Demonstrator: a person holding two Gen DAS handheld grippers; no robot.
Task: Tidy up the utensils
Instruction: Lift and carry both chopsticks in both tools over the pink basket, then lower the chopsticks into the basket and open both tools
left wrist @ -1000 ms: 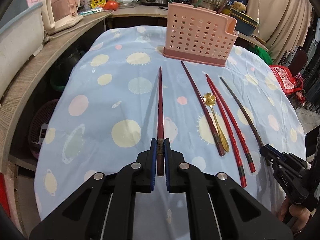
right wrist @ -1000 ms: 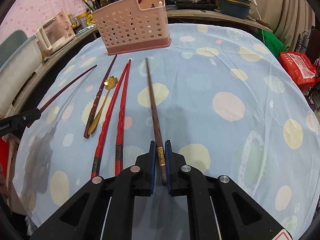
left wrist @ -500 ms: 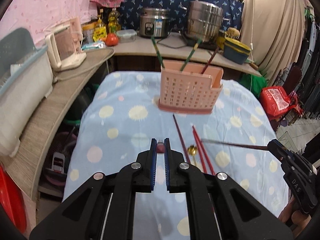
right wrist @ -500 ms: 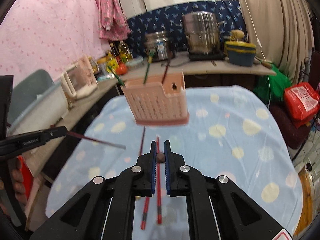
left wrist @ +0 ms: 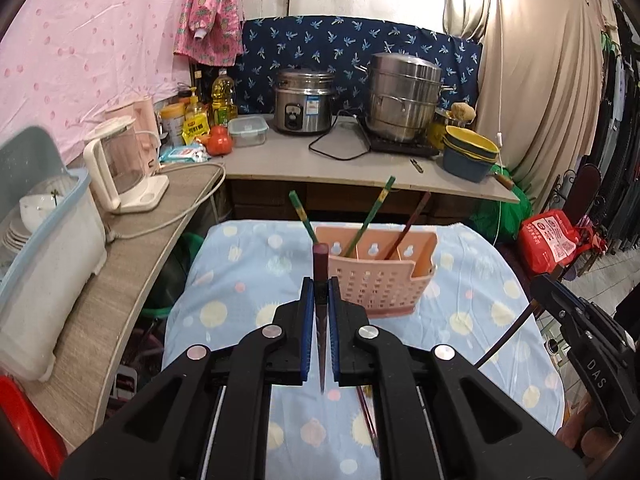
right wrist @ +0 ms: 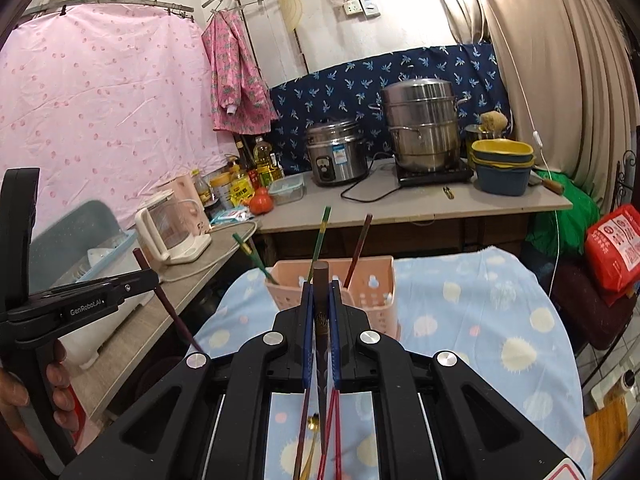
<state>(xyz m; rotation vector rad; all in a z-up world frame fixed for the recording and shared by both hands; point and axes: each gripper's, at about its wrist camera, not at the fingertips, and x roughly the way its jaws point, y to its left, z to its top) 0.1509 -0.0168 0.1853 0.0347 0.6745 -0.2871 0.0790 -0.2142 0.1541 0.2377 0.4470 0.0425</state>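
Note:
My left gripper point(left wrist: 320, 292) is shut on a dark red chopstick point(left wrist: 320, 256), held upright with its tip pointing down, above the blue spotted tablecloth point(left wrist: 240, 280). My right gripper point(right wrist: 320, 296) is shut on a dark brown chopstick point(right wrist: 320, 276), also tipped up. The pink perforated utensil holder point(left wrist: 380, 284) stands just ahead with three chopsticks leaning in it; it also shows in the right wrist view point(right wrist: 360, 296). Red chopsticks point(right wrist: 334, 428) and a gold spoon point(right wrist: 312, 436) lie on the cloth below my right gripper.
A counter point(left wrist: 360, 164) behind the table carries a rice cooker point(left wrist: 306, 100), a steel steamer pot point(left wrist: 404, 96) and stacked bowls point(left wrist: 470, 156). A kettle point(left wrist: 120, 164) and a dish rack point(left wrist: 44, 248) stand on the left counter. A red bag point(left wrist: 552, 240) sits right.
Both grippers have lifted their chopsticks off the cloth and swung them from lying flat to nearly upright. Both have risen and now face the holder.

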